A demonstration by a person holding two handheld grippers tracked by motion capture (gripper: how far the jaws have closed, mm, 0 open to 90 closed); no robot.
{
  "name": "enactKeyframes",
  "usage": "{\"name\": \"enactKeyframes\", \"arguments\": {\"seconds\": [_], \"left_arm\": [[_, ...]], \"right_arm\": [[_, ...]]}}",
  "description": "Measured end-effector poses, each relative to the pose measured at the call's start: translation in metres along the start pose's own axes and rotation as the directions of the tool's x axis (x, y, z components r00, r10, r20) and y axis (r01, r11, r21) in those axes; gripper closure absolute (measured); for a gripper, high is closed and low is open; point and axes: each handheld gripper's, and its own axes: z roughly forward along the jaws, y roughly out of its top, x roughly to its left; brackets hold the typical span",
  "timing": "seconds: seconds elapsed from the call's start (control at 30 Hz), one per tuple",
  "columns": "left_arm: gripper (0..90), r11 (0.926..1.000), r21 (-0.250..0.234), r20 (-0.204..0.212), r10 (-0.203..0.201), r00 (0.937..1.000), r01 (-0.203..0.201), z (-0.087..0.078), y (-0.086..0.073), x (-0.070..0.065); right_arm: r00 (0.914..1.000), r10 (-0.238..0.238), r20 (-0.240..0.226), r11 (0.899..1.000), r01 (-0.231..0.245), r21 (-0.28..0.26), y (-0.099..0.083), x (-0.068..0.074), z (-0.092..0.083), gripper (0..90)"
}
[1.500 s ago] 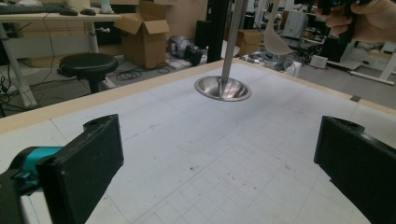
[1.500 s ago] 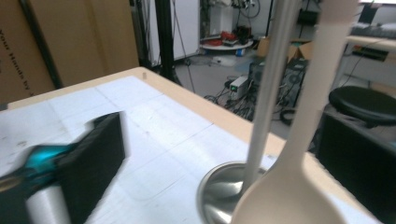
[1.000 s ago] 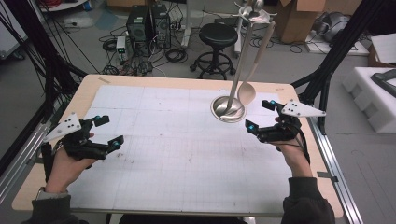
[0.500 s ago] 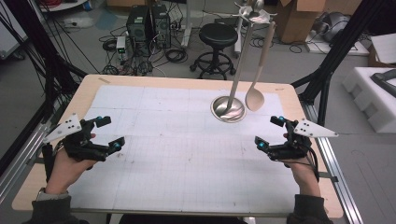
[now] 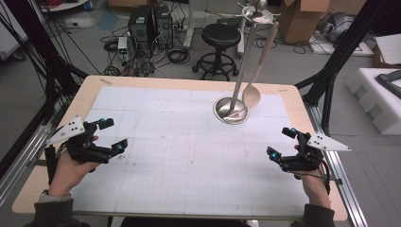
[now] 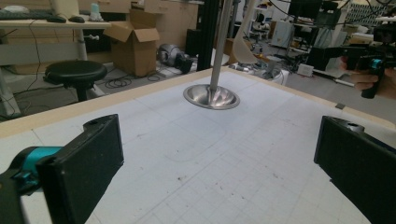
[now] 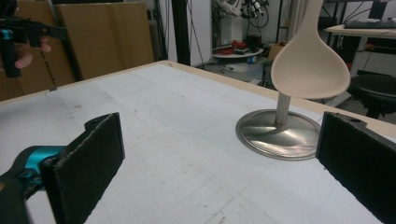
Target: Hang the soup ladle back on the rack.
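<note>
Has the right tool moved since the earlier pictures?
Yes. The right tool has drawn back from the stand's metal base toward the person and the table's right edge, jaws open and empty.

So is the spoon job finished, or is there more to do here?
Looks mostly done: the beige spoon hangs from the top of the metal stand, bowl just above its base. Nothing is in hand: the left gripper and right gripper are both open and empty, well apart from the stand. I see nothing else on the table to hang.

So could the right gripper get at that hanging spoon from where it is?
Probably yes: the right gripper is open, and only bare table lies between it and the spoon.
</note>
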Motion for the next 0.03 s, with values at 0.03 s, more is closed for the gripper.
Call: {"name": "enactKeyframes", "arguments": {"seconds": [0.03], "left_arm": [[1.8, 1.0, -0.001, -0.002, -0.001, 1.0, 0.001, 0.0004, -0.0006, 0.0004]], "right_arm": [[1.0, -0.003, 0.0, 1.0, 0.003, -0.001, 0.0001, 0.0001, 0.0004, 0.0]]}}
